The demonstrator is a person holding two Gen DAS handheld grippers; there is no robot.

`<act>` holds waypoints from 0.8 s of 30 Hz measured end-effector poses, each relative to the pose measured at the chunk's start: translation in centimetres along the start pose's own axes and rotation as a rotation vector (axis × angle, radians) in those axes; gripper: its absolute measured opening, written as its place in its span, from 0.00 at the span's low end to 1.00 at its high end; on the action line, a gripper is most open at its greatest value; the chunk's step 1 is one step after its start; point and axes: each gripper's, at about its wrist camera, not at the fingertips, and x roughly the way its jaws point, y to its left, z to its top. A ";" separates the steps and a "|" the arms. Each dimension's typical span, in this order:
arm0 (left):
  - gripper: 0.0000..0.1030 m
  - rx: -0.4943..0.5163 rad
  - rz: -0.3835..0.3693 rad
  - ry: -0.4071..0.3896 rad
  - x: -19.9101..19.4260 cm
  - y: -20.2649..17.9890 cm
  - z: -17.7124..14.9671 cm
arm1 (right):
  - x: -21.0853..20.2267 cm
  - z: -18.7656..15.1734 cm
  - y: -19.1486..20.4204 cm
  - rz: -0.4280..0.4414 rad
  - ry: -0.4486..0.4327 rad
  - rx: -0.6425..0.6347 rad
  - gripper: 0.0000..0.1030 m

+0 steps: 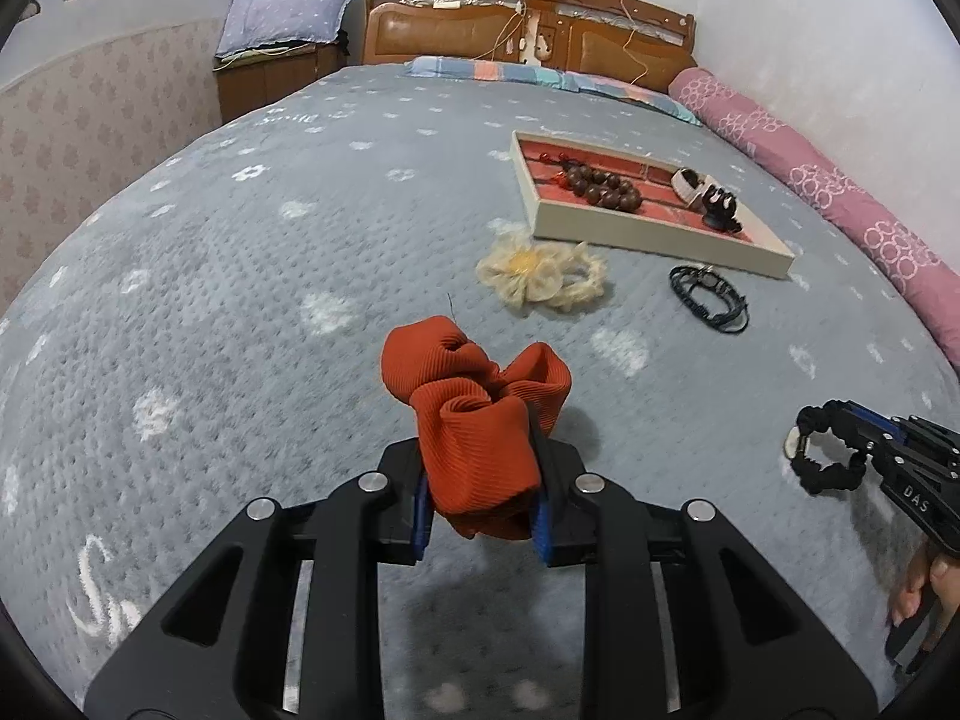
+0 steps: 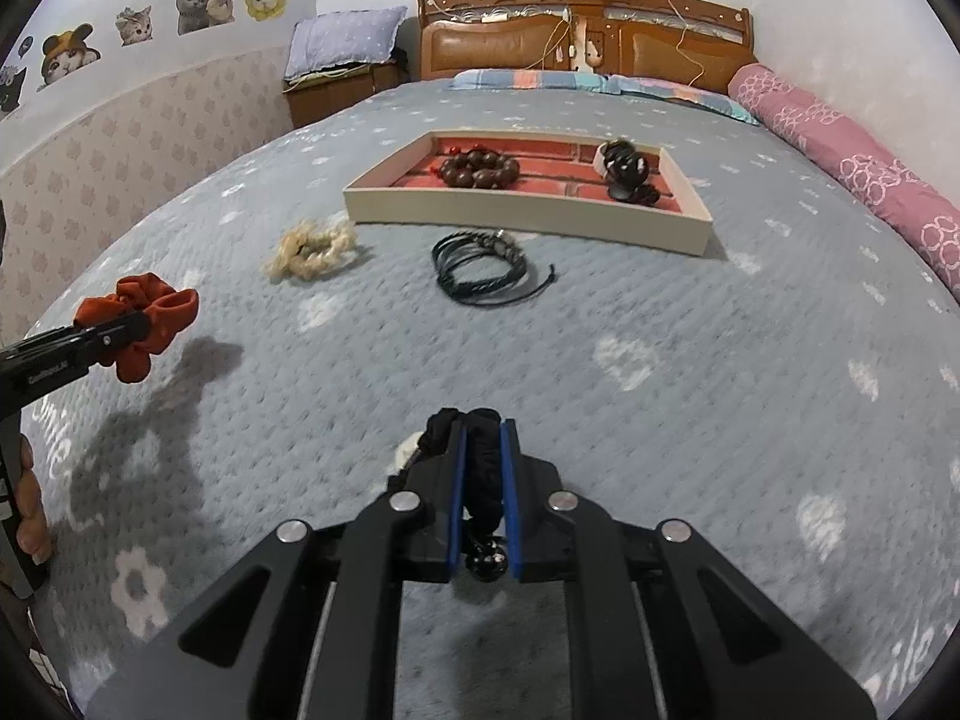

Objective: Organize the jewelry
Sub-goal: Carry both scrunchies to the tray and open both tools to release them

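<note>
My left gripper (image 1: 480, 450) is shut on an orange-red ribbed scrunchie (image 1: 474, 396) and holds it above the grey bedspread. The same scrunchie (image 2: 147, 324) shows at the left of the right wrist view. My right gripper (image 2: 480, 438) is shut on a black hair tie (image 2: 483, 468) with a dark bead and a pale charm; the hair tie (image 1: 822, 450) also shows at the right of the left wrist view. Farther up the bed lies a cream tray (image 1: 660, 240) with red lining, holding a brown bead bracelet (image 1: 600, 186) and dark hair pieces (image 1: 717, 204).
A cream lace scrunchie (image 1: 540, 276) and a black cord bracelet (image 1: 711, 294) lie on the bedspread in front of the tray. A pink bolster (image 1: 840, 192) runs along the right edge. The headboard (image 1: 528, 30) and a bedside cabinet (image 1: 270, 72) stand at the far end.
</note>
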 end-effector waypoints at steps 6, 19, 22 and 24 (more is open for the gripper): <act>0.23 0.026 -0.021 -0.023 0.1 -1.9 1.8 | -0.2 1.7 -1.6 -0.027 -0.029 0.007 0.11; 0.23 0.026 -0.051 -0.065 2.9 -5.5 7.6 | 0.3 9.1 -5.1 -0.095 -0.124 0.002 0.11; 0.23 0.023 -0.059 -0.070 4.3 -6.4 9.4 | 1.3 11.0 -6.3 -0.111 -0.135 0.011 0.11; 0.23 0.025 -0.065 -0.073 5.1 -7.0 10.5 | 2.0 12.2 -7.1 -0.121 -0.140 0.017 0.11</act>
